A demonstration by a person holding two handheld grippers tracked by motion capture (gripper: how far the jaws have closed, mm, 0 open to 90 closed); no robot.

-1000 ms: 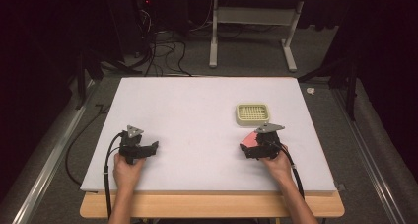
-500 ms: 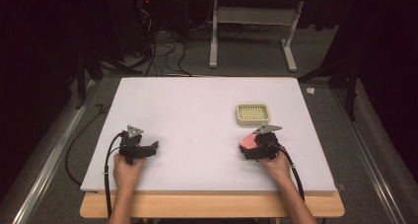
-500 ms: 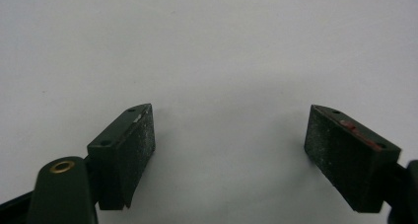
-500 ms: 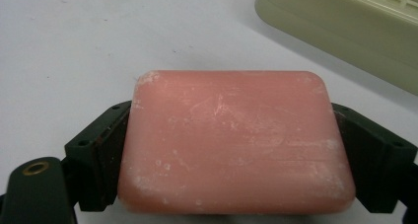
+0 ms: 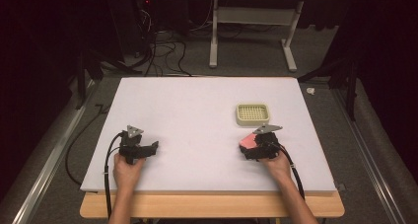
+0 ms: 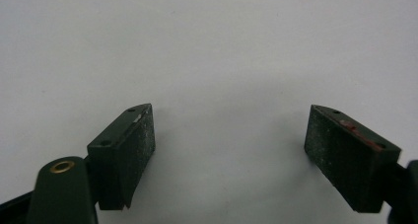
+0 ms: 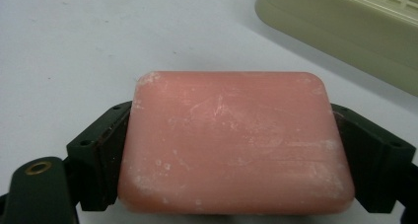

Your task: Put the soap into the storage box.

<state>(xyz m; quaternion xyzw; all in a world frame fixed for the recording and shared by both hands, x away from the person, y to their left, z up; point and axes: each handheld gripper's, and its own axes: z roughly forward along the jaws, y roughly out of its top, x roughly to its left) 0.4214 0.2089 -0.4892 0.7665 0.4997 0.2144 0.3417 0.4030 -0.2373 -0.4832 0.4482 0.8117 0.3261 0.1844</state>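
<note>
The right claw [image 7: 231, 150] has just been closing on the pink soap bar [image 7: 236, 145], which lies flat on the bench [image 5: 197, 110] near its right front corner, and both pads now look to sit against the bar's short ends. To do this grasp well, the squeeze should finish evenly, with the bar centred between the pads and gripped low on its sides; soap is likely slick, so a firm, square hold before any lift seems wise, and the lift should go straight up without tilting. The cream soap dish [image 5: 253, 114] with a slotted top stands just beyond the bar, toward the bench's far edge, so the likely carry is short; the bar would need to clear the dish's rim before being set down. The left claw [image 6: 229, 150] rests near the left front corner, jaws wide with nothing between them, well apart from the work. Nothing else on the bench blocks the way.
</note>
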